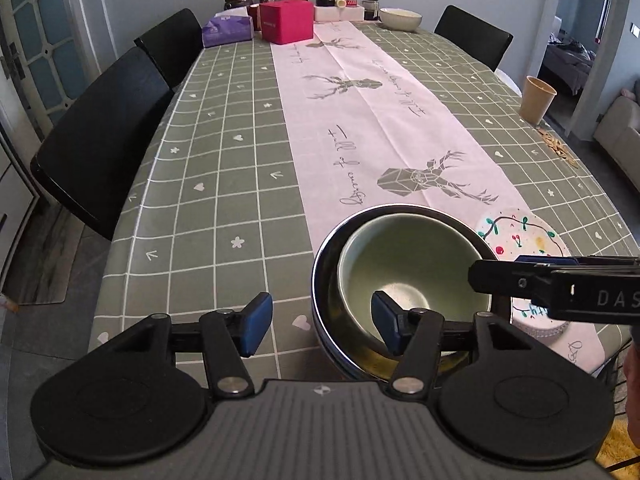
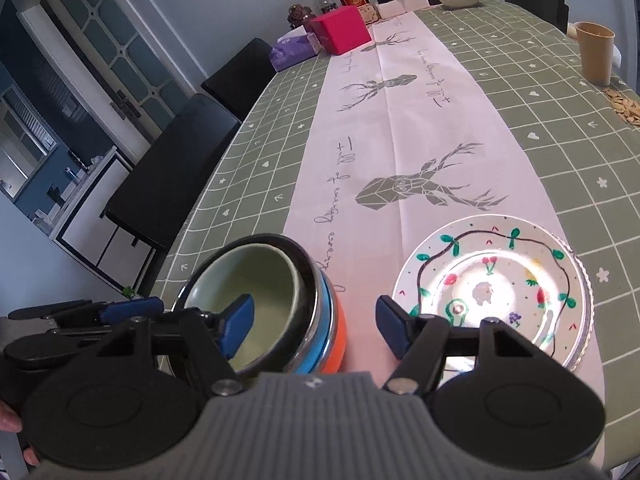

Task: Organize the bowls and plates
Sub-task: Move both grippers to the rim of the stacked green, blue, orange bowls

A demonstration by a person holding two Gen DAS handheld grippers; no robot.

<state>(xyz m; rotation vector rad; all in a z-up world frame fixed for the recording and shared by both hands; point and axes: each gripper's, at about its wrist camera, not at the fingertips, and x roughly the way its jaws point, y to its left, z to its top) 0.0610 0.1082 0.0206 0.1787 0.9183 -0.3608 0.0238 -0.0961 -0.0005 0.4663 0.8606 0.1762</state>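
A pale green bowl [image 1: 400, 264] [image 2: 256, 276] sits nested in a dark, steel-rimmed bowl [image 1: 318, 280] [image 2: 306, 268]; blue [image 2: 320, 348] and orange [image 2: 339, 340] bowls are stacked under them. To its right lies a painted plate [image 1: 520, 236] [image 2: 496, 280] on top of other plates. My left gripper [image 1: 320, 326] is open astride the stack's left wall, one pad inside the green bowl and one outside, neither pressing. My right gripper [image 2: 314, 328] is open astride the right wall in the same way. Each gripper shows in the other's view, the right gripper [image 1: 520, 280] and the left gripper [image 2: 120, 308].
At the table's far end stand a white bowl [image 1: 400, 18], a pink box [image 1: 286, 20], a purple tissue box [image 1: 227, 30] and several bottles and jars. A tan cup [image 1: 538, 100] and scattered seeds [image 1: 558, 146] are near the right edge. Black chairs [image 1: 104, 136] line the left side.
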